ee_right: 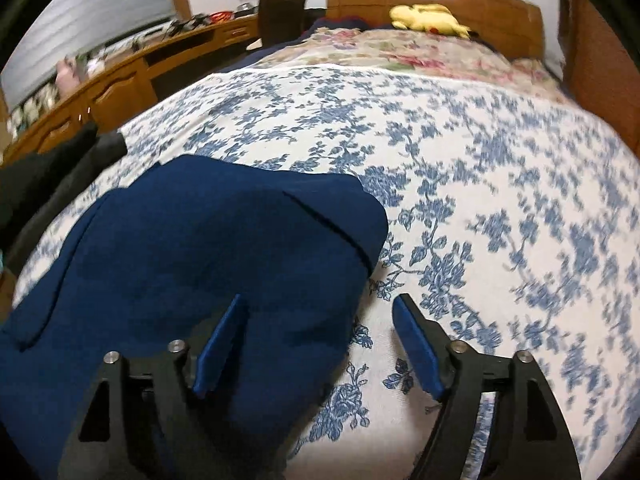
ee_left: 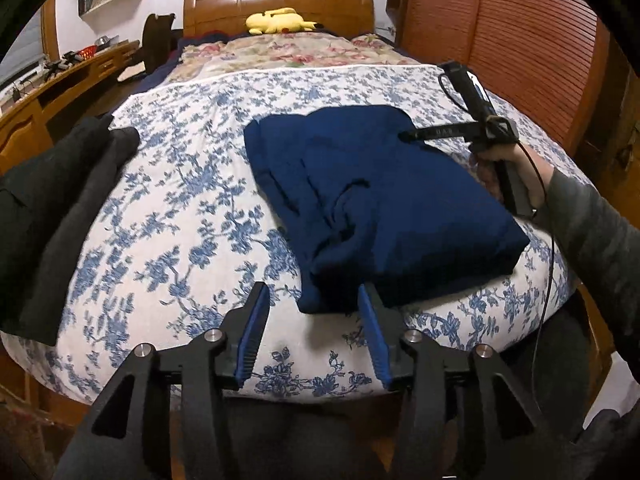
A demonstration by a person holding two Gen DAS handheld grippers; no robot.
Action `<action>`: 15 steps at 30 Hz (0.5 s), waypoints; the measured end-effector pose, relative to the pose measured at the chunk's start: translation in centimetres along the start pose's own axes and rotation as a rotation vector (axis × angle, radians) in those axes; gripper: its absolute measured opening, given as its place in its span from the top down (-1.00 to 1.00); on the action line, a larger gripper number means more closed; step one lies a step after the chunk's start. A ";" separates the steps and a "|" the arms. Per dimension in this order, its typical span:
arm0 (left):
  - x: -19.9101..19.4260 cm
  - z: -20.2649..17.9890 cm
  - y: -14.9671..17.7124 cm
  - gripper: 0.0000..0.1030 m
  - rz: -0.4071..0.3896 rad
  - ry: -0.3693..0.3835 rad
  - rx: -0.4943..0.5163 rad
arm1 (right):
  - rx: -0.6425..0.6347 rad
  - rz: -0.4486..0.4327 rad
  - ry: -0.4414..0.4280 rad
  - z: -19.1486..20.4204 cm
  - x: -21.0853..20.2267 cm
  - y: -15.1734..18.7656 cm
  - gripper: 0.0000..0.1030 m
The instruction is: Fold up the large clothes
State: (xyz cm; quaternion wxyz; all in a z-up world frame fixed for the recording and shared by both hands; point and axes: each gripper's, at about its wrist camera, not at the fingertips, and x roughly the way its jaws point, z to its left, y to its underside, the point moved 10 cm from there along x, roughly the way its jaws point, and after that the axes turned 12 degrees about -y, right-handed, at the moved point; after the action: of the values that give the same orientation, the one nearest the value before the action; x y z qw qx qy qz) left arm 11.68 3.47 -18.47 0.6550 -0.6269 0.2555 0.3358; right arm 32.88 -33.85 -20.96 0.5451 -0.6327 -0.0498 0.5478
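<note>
At the near edge of the bed (ee_left: 192, 216), the left gripper (ee_left: 314, 334) hangs open with nothing between its jaws, just before the near corner of the folded navy garment (ee_left: 384, 184), whose long axis runs away toward the far right, where the right gripper (ee_right: 320, 344), also open and empty, hovers over its far end.

From my left wrist camera I look down along the left gripper (ee_left: 314, 334) from the foot of the bed, facing the wooden headboard (ee_left: 278, 2), with the folded navy garment (ee_left: 384, 200) just ahead and my right gripper (ee_left: 404, 135) seen from the side at the right. My right wrist camera sits lower and closer over the floral bedspread (ee_right: 460, 184), facing the same headboard, with the garment at lower left. Both views share the garment, the bedspread, the yellow plush toy (ee_left: 276, 20) and the desk (ee_left: 60, 92) on the left.
</note>
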 end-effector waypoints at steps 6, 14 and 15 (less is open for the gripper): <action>1.5 0.0 0.2 0.07 0.018 0.011 -0.017 | 0.059 -0.001 -0.061 -0.8 1.0 -0.3 -0.59; 3.0 0.1 0.6 0.05 0.037 0.031 -0.031 | 0.095 0.000 -0.099 -1.1 2.2 -0.7 -0.59; 3.0 0.1 0.7 0.05 0.035 0.037 -0.036 | 0.103 0.000 -0.112 -1.1 2.3 -0.7 -0.59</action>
State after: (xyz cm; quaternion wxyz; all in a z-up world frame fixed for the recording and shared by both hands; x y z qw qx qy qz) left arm 13.09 3.95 -21.16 0.6326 -0.6402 0.2724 0.3402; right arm 35.04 -32.73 -22.12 0.5734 -0.5722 -0.0518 0.5841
